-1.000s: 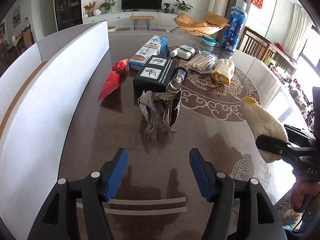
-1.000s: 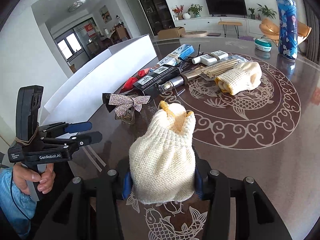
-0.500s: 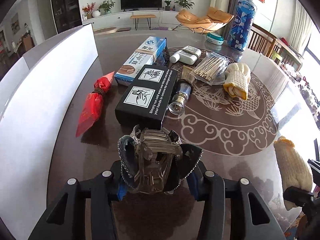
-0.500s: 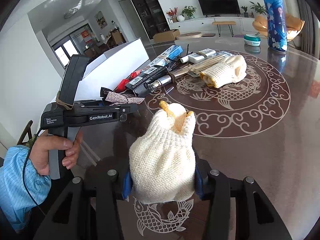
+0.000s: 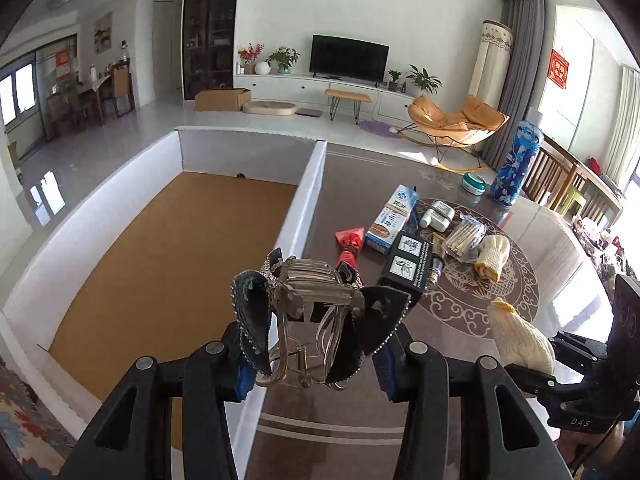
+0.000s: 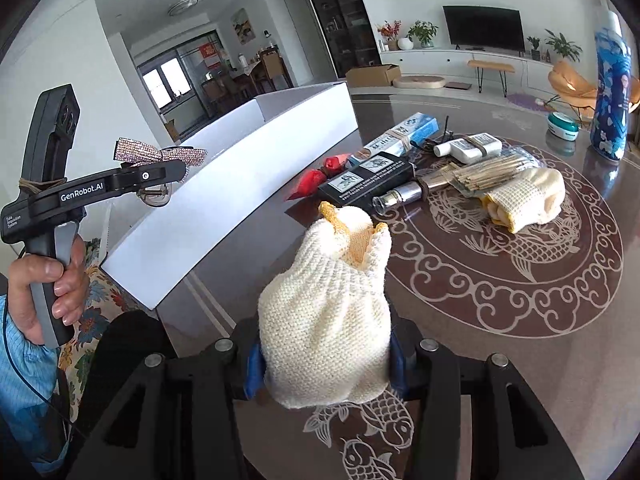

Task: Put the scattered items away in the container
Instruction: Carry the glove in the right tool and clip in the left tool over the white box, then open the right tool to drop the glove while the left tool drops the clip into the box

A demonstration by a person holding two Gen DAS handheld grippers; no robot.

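Observation:
My left gripper [image 5: 316, 368] is shut on a clear hair claw clip with a rhinestone bow [image 5: 312, 308], held up in the air over the near right wall of the white box [image 5: 308, 200]. The box has a brown cardboard floor with nothing on it. From the right wrist view the same clip [image 6: 160, 156] hangs in the left gripper [image 6: 160, 178], above the box's outer wall [image 6: 240, 188]. My right gripper [image 6: 324, 364] is shut on a cream knitted glove [image 6: 328, 320], lifted above the dark table [image 6: 520, 380]. This glove [image 5: 520, 340] also shows at the right of the left wrist view.
Scattered on the table lie a black box [image 6: 368, 176], a red packet [image 6: 316, 176], a blue-white carton [image 6: 400, 136], a small metal bottle [image 6: 400, 194], white bottles [image 6: 468, 148], a stick bundle [image 6: 492, 172] and a second glove [image 6: 528, 200]. A tall blue bottle [image 6: 612, 96] stands far right.
The left gripper closed on the hair clip on the table, lifted it and carried it left over the box's wall. The right gripper rose a little, still holding the glove.

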